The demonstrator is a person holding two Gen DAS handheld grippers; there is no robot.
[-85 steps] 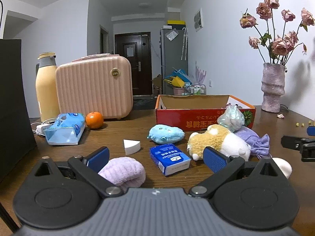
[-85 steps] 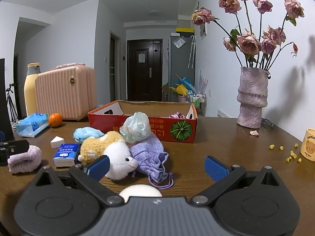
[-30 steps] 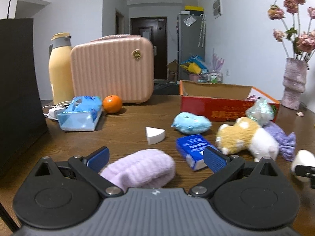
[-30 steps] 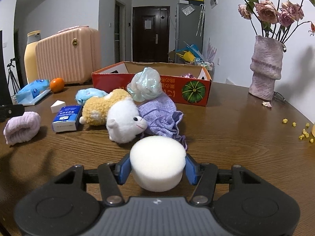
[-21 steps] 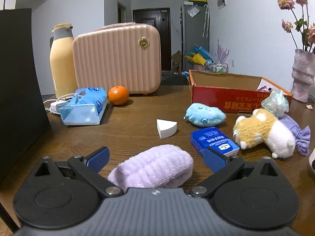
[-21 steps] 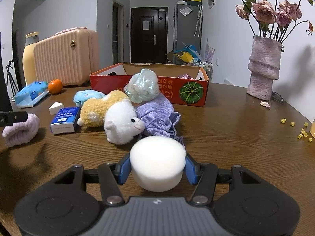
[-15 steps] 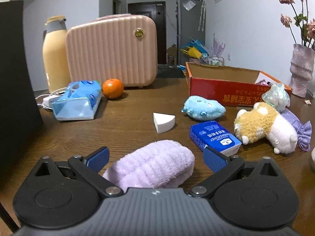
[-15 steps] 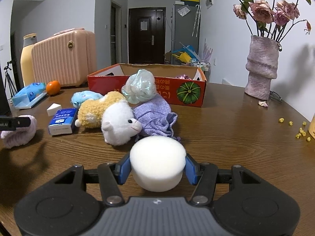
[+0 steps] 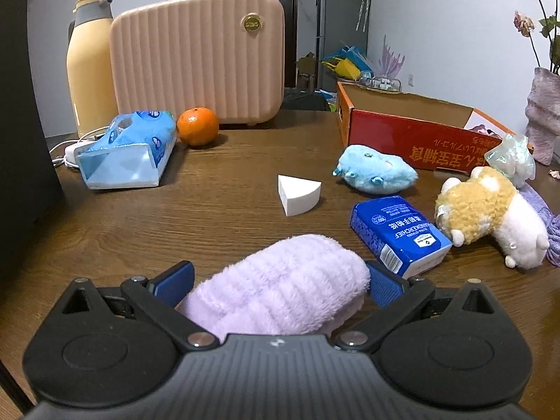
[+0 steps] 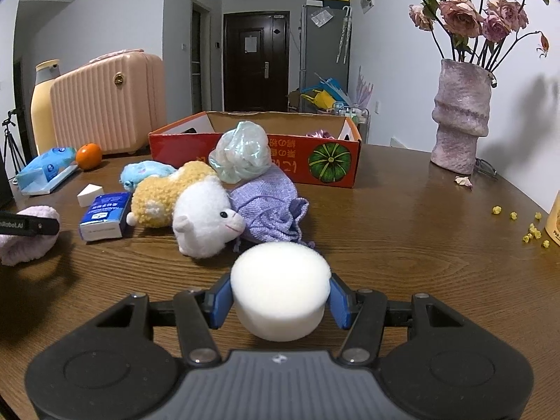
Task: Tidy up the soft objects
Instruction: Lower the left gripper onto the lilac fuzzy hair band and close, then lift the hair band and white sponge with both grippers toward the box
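Observation:
My left gripper [image 9: 278, 281] is shut on a fluffy lilac roll [image 9: 276, 297], held just above the wooden table; the roll also shows far left in the right wrist view [image 10: 26, 239]. My right gripper [image 10: 280, 297] is shut on a round white sponge [image 10: 280, 290]. Ahead lie a blue plush [image 9: 376, 174], a yellow-and-white sheep plush [image 10: 190, 210], a lilac knit pouch [image 10: 269, 206], a shiny teal bundle [image 10: 241, 155] and a white wedge sponge [image 9: 298, 194]. An open red cardboard box [image 10: 259, 154] stands behind them.
A blue tissue pack [image 9: 399, 236] lies by the sheep. A wet-wipes pack [image 9: 127, 152], an orange [image 9: 197, 126], a pink case [image 9: 197, 54] and a yellow flask [image 9: 91, 63] stand back left. A vase of roses [image 10: 460, 120] stands right, with yellow crumbs [image 10: 525, 225] near it.
The left jaws have closed from wide open onto the lilac roll. The right gripper keeps hold of the white sponge and has barely moved.

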